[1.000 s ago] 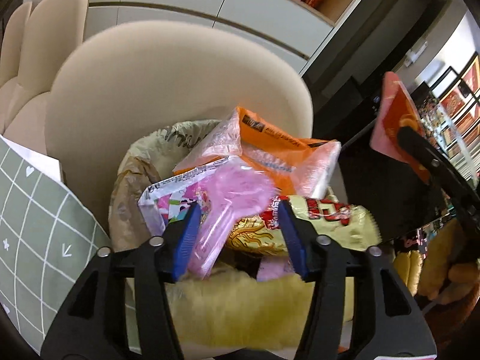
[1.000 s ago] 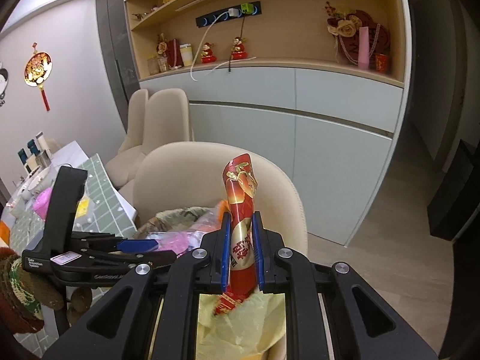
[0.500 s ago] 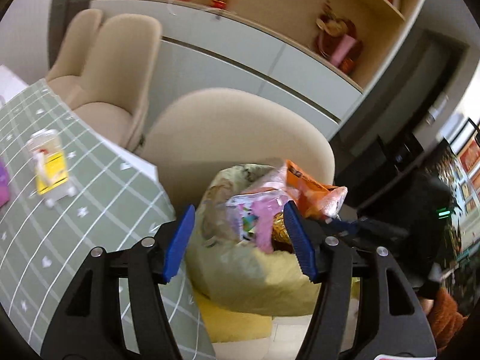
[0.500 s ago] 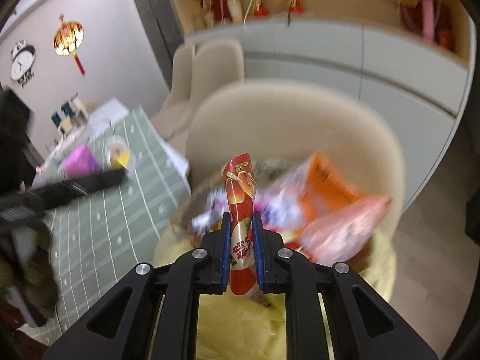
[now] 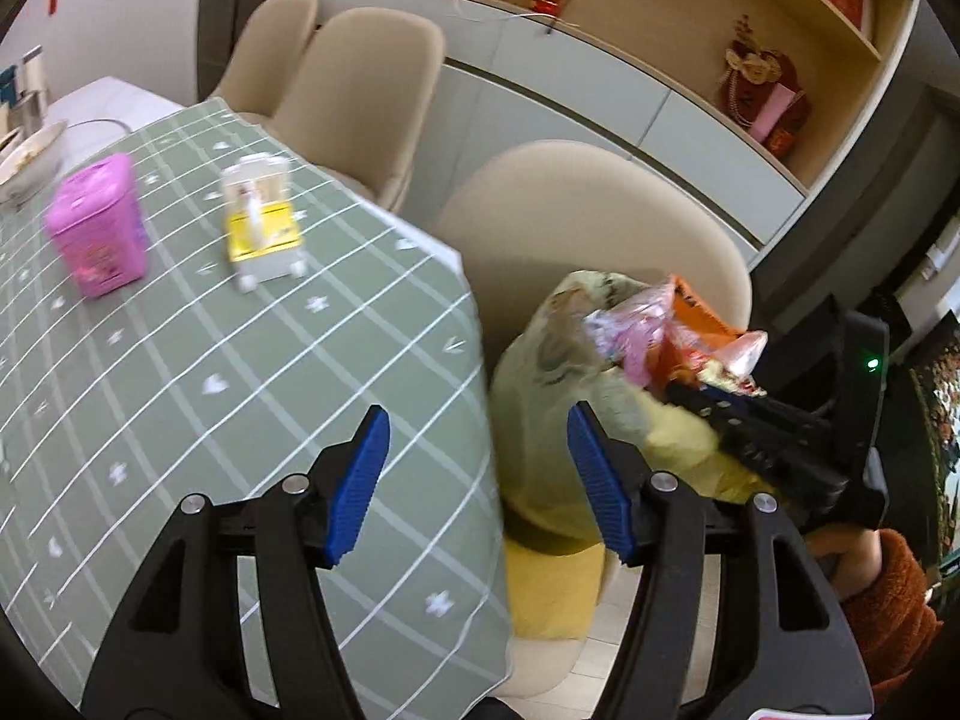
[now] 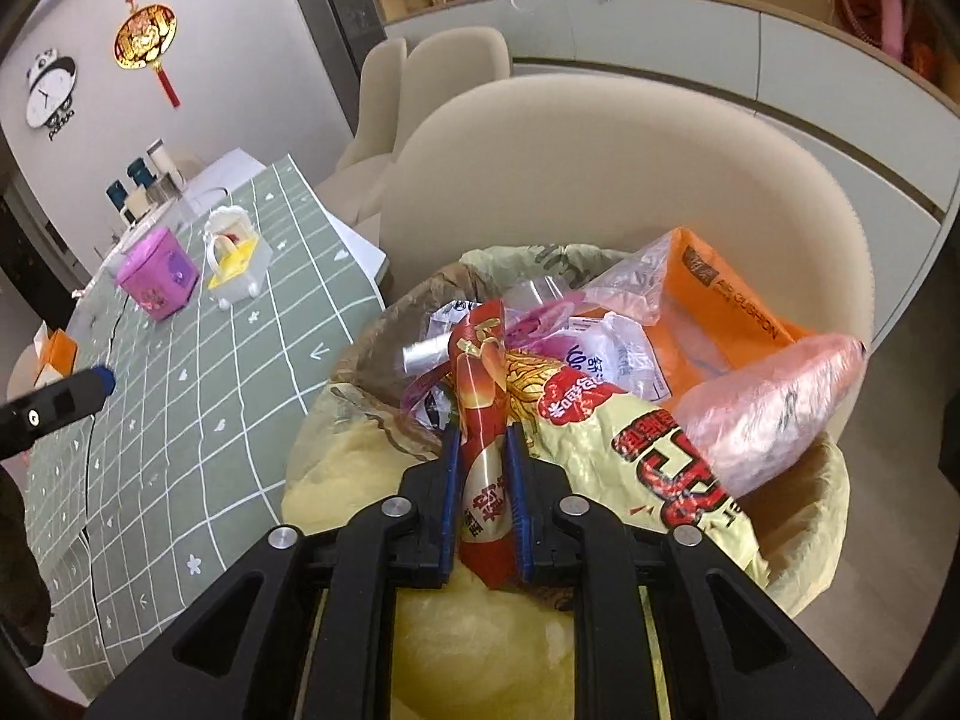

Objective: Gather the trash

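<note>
A yellowish trash bag [image 6: 336, 468] stands on a beige chair [image 6: 600, 180], stuffed with wrappers: an orange bag [image 6: 720, 312], a yellow noodle packet [image 6: 630, 450] and pink plastic. My right gripper [image 6: 483, 438] hangs just over the bag's mouth with a red sausage wrapper [image 6: 480, 372] upright between its blue pads. The jaws are opening, and the pads still touch the wrapper. My left gripper [image 5: 477, 420] is open and empty, over the gap between the table edge and the trash bag [image 5: 540, 420]. The right gripper [image 5: 708, 396] also shows at the bag's right side in the left wrist view.
A table with a green checked cloth [image 5: 240, 360] lies left of the chair. On it are a pink box [image 5: 99, 228], a yellow-and-white toy cart [image 5: 261, 228] and a bowl [image 5: 30, 156]. More beige chairs [image 5: 360, 90] and grey cabinets stand behind.
My left gripper has drawn back and swung left from the bag towards the table. My right gripper has come down over the bag with the red wrapper, and its pads now stand slightly wider.
</note>
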A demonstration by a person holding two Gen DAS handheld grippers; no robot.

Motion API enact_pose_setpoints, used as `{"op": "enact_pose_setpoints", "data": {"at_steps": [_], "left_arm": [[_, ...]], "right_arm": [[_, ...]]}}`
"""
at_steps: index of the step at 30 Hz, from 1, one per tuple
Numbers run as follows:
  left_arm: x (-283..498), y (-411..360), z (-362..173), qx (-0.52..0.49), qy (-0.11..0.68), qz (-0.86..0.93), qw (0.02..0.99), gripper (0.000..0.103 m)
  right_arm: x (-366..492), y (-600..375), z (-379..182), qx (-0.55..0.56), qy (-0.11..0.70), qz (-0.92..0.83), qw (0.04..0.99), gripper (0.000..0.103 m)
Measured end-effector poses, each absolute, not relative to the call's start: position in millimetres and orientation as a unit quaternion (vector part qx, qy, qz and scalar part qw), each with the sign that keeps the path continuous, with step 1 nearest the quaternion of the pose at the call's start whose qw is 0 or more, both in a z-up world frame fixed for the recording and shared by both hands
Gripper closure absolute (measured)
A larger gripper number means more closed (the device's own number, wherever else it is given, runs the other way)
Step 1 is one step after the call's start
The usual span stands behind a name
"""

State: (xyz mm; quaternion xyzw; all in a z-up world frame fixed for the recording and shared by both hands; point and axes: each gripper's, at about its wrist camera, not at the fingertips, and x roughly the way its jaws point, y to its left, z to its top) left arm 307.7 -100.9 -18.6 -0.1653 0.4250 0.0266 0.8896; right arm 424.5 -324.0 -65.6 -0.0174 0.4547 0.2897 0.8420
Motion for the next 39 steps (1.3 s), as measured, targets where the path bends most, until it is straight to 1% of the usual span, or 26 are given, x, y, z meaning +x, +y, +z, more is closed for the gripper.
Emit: {"op": "enact_pose_setpoints", "data": {"at_steps": [1, 5, 7, 8, 12, 14, 20, 24, 29, 35, 39], "left_arm": [[305, -99, -19, -0.163, 0.426, 0.028, 0.889, 0.041], [290, -90, -14, -0.157, 0.416, 0.024, 0.895, 0.038], [280, -87, -11, -0.155, 0.407, 0.011, 0.900, 0.031], [274, -85, -8, -0.150, 0.401, 0.005, 0.904, 0.029], [243, -79, 4, -0.125, 0.385, 0.006, 0.915, 0.018], [224, -75, 9, -0.117, 0.372, 0.005, 0.921, 0.015], [152, -73, 17, -0.073, 0.343, 0.027, 0.936, 0.015], [103, -74, 18, -0.035, 0.330, 0.042, 0.943, 0.015], [58, -69, 26, -0.012, 0.299, 0.084, 0.951, 0.015], [23, -64, 29, -0.007, 0.287, 0.099, 0.953, 0.015], [12, -58, 27, -0.017, 0.293, 0.093, 0.951, 0.015]], "right_arm": [[422, -325, -62, -0.017, 0.450, 0.288, 0.845, 0.072], [405, -326, -46, -0.034, 0.424, 0.268, 0.865, 0.067], [396, -329, -37, -0.026, 0.410, 0.257, 0.875, 0.057], [392, -331, -32, -0.023, 0.403, 0.251, 0.880, 0.055], [357, -341, -6, 0.002, 0.376, 0.223, 0.899, 0.055], [327, -341, 7, 0.020, 0.362, 0.223, 0.905, 0.055], [231, -325, 20, 0.045, 0.337, 0.234, 0.911, 0.055], [175, -306, 19, 0.053, 0.338, 0.240, 0.909, 0.055], [107, -274, 19, 0.015, 0.325, 0.237, 0.915, 0.055], [63, -262, 27, -0.009, 0.289, 0.212, 0.934, 0.055], [52, -263, 28, -0.002, 0.289, 0.205, 0.935, 0.055]]}}
